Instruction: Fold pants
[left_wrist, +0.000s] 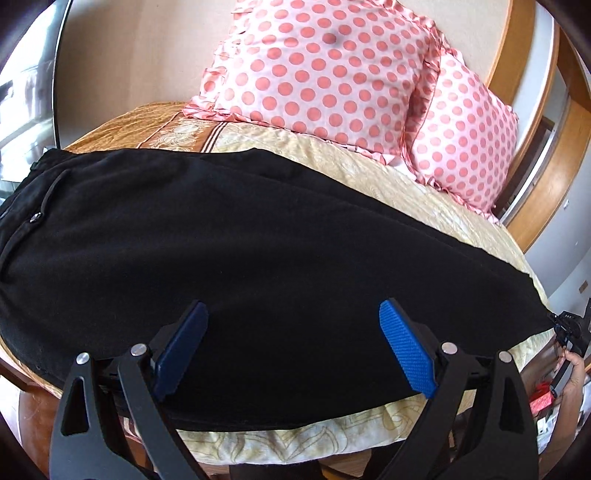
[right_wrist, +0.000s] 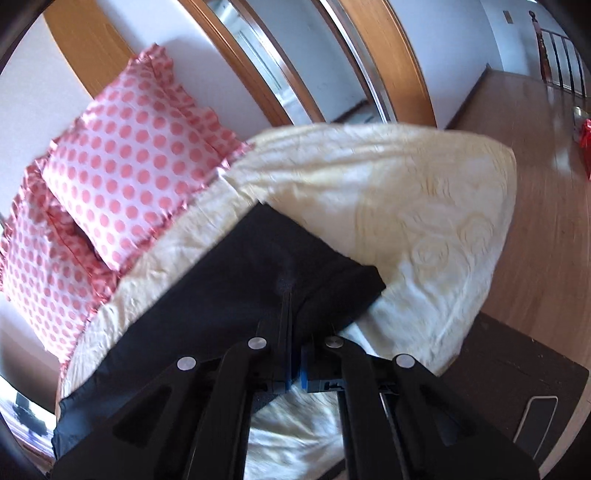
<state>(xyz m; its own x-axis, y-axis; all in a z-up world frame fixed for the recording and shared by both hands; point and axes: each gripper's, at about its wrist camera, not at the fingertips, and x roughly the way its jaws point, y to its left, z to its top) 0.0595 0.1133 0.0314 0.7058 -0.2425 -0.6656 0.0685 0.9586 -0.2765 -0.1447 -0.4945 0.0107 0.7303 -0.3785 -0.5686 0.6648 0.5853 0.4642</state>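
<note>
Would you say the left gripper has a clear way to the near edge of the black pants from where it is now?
Probably yes. The left gripper is open and sits right over the near edge of the black pants, with nothing between its blue pads and the fabric lying flat on the bedspread.

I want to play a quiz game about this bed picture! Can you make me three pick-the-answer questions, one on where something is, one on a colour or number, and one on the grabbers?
1. Where do the black fabric pants lie?
A on the floor
B on the cream patterned bedspread
C on the pillows

2. How many pink polka-dot frilled pillows are there?
A one
B two
C four

3. How does the left gripper stand?
A open
B shut on a pillow
C shut on a shoe

Answers: 1 B, the pants spread across the bedspread. 2 B, two pillows lean side by side. 3 A, its blue pads stand wide apart above the pants.
</note>
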